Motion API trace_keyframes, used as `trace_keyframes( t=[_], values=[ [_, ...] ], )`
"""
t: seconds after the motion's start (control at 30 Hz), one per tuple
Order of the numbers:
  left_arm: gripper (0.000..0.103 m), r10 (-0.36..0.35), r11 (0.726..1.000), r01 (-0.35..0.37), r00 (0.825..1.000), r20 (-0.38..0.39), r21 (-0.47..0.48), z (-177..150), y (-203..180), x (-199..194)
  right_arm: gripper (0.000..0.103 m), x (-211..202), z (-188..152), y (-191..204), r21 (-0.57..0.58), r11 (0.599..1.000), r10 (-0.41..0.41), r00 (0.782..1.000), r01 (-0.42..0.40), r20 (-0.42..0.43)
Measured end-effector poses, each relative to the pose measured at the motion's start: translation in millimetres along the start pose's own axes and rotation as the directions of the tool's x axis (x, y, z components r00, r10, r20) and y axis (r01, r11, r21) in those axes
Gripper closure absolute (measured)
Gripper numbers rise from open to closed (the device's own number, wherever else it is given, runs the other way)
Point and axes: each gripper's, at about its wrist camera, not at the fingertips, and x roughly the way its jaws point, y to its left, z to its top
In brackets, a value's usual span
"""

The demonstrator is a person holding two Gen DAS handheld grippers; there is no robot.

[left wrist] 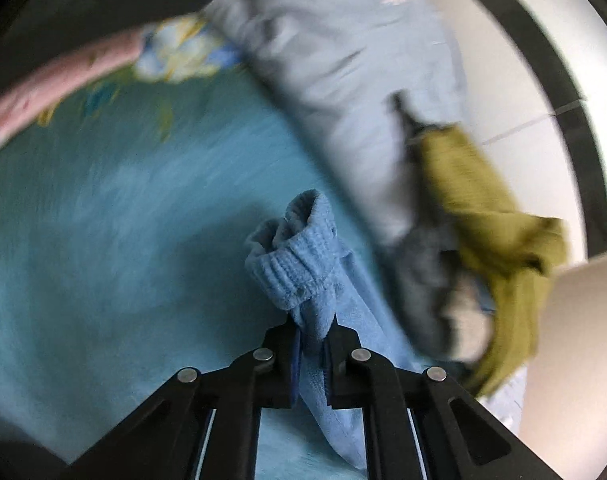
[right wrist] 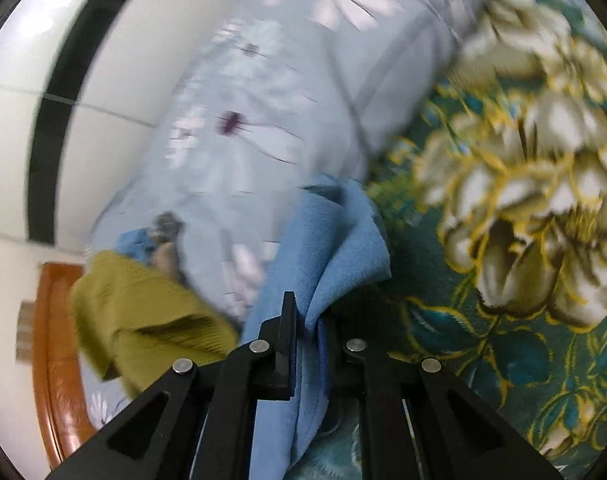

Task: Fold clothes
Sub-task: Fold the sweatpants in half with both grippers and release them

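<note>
A light blue garment with a ribbed cuff [left wrist: 299,256] is pinched in my left gripper [left wrist: 313,336], which is shut on it; the cuff sticks up past the fingertips above a teal blanket [left wrist: 123,240]. In the right wrist view my right gripper [right wrist: 309,324] is shut on another fold of the same light blue garment [right wrist: 335,240], bunched between the black fingers. An olive green garment [left wrist: 499,220] lies to the right in the left wrist view, and the olive green garment [right wrist: 143,308] lies left of the right gripper.
A pale blue flowered quilt [right wrist: 271,100] runs along the bed edge beside white floor tiles [right wrist: 115,80]. The teal blanket has large cream flowers [right wrist: 515,200]. A pink cloth edge [left wrist: 51,84] lies far left. A brown wooden piece [right wrist: 55,340] sits low left. A dark grey cloth [left wrist: 423,272] lies by the olive garment.
</note>
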Motion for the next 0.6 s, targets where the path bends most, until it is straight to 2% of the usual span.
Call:
trace_keyframes(
  t=[0.1, 0.2, 0.27, 0.33, 0.4, 0.5, 0.6],
  values=[
    [0.094, -0.051, 0.997, 0.049, 0.998, 0.029, 0.062, 2, -6, -28, 0.095, -35, -11, -1, -0.034, 0.998, 0.051, 0.998, -0.049, 0.044],
    [0.094, 0.009, 0.995, -0.009, 1.000, 0.000, 0.098, -15, 14, -36, 0.095, -68, -31, -30, -0.020, 0.997, 0.074, 0.995, -0.073, 0.074],
    [0.094, 0.076, 0.993, -0.070, 0.995, -0.059, 0.091, -24, 36, -23, 0.095, -71, -45, -62, 0.018, 1.000, 0.025, 0.999, -0.025, 0.040],
    [0.094, 0.135, 0.989, -0.126, 0.982, -0.128, 0.081, -35, 56, -4, 0.095, -67, -59, -89, 0.061, 0.998, -0.027, 1.000, 0.027, -0.009],
    [0.094, 0.188, 0.981, -0.176, 0.969, -0.163, 0.082, -42, 68, 10, 0.095, -64, -71, -113, 0.100, 0.992, -0.072, 0.996, 0.077, -0.051],
    [0.091, 0.193, 0.981, -0.186, 0.964, -0.180, 0.054, -43, 74, 11, 0.094, -63, -84, -136, 0.163, 0.979, -0.110, 0.991, 0.122, -0.077],
    [0.089, 0.160, 0.987, -0.159, 0.966, -0.203, 0.018, -38, 75, 6, 0.093, -69, -87, -148, 0.206, 0.970, -0.114, 0.990, 0.130, -0.088]
  ],
)
